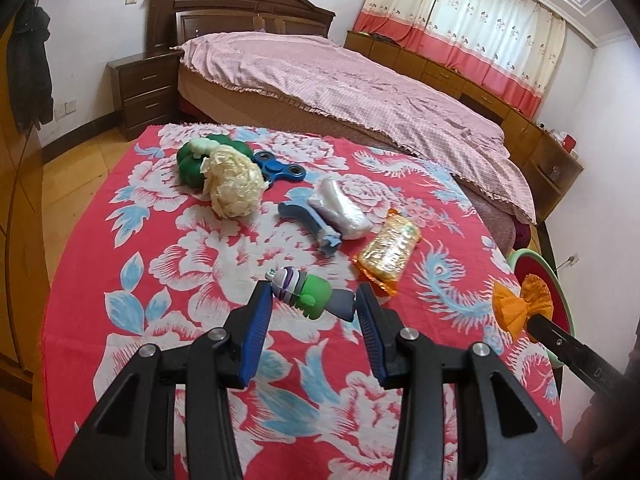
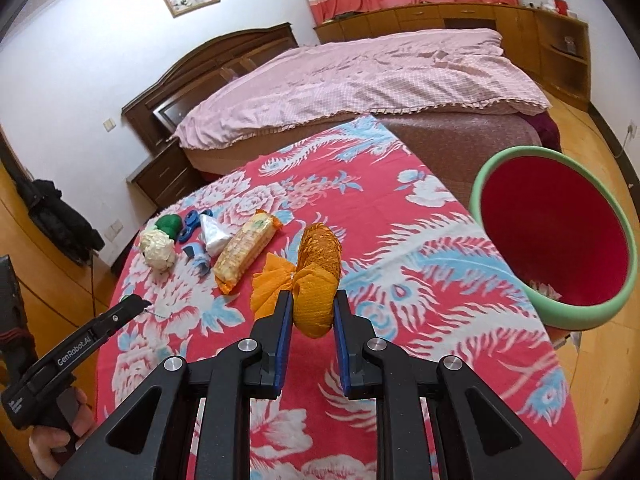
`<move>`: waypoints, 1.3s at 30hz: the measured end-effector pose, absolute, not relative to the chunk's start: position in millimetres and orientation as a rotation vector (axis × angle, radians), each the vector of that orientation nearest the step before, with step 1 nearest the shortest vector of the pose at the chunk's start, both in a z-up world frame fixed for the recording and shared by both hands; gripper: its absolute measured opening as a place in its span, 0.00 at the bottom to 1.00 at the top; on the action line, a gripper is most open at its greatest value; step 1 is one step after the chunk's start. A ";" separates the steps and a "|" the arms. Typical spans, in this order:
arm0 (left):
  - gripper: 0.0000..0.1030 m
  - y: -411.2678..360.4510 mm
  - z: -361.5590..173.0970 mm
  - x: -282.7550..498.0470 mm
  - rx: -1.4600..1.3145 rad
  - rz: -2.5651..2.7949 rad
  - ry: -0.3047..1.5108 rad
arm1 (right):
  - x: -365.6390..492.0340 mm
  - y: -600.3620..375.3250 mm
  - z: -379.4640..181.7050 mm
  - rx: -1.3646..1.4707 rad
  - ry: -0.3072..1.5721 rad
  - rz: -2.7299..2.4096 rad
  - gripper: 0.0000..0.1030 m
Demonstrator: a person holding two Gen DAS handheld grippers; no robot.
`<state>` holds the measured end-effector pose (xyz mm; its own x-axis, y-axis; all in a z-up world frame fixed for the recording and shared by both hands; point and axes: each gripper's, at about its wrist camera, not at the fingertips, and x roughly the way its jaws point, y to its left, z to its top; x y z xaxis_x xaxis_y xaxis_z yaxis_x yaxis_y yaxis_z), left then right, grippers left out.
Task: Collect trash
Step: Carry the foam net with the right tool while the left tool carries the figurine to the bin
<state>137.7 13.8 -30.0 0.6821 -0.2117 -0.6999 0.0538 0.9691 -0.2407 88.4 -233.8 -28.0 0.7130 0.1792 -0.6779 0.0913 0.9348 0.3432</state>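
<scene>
Right gripper (image 2: 313,312) clamps an orange net (image 2: 316,280); only its view shows the bin (image 2: 516,280). Left gripper (image 1: 316,308) grips a toy figure (image 1: 308,292).

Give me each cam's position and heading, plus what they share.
Left wrist: on left claw, aimed down over the floral tablecloth toward the bed; toy figure between its fingers.
Right wrist: on right claw, same heading, gripping orange mesh wad; left claw and hand at lower left.
Shared: snack packet, red bin.
</scene>
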 end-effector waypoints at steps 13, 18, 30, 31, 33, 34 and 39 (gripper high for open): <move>0.42 -8.4 -16.3 122.8 -0.190 -0.184 0.800 | 63.8 -262.9 -22.0 0.416 0.739 0.022 0.19; 0.42 -24.4 -12.8 120.0 -0.170 -0.204 0.806 | 53.6 -277.3 -20.3 0.438 0.722 0.011 0.19; 0.42 -67.0 -6.3 120.8 -0.137 -0.300 0.823 | 35.5 -317.9 -19.9 0.506 0.678 -0.034 0.19; 0.42 -70.5 -5.7 120.9 -0.133 -0.307 0.824 | 34.7 -320.4 -20.4 0.513 0.676 -0.038 0.19; 0.42 -79.4 -3.5 120.9 -0.120 -0.329 0.820 | 31.5 -327.5 -21.8 0.526 0.672 -0.050 0.19; 0.42 -83.4 -2.3 121.0 -0.112 -0.338 0.816 | 31.0 -329.9 -22.1 0.531 0.671 -0.055 0.19; 0.42 -106.3 2.3 126.0 -0.078 -0.382 0.817 | 26.5 -348.0 -26.0 0.562 0.661 -0.093 0.19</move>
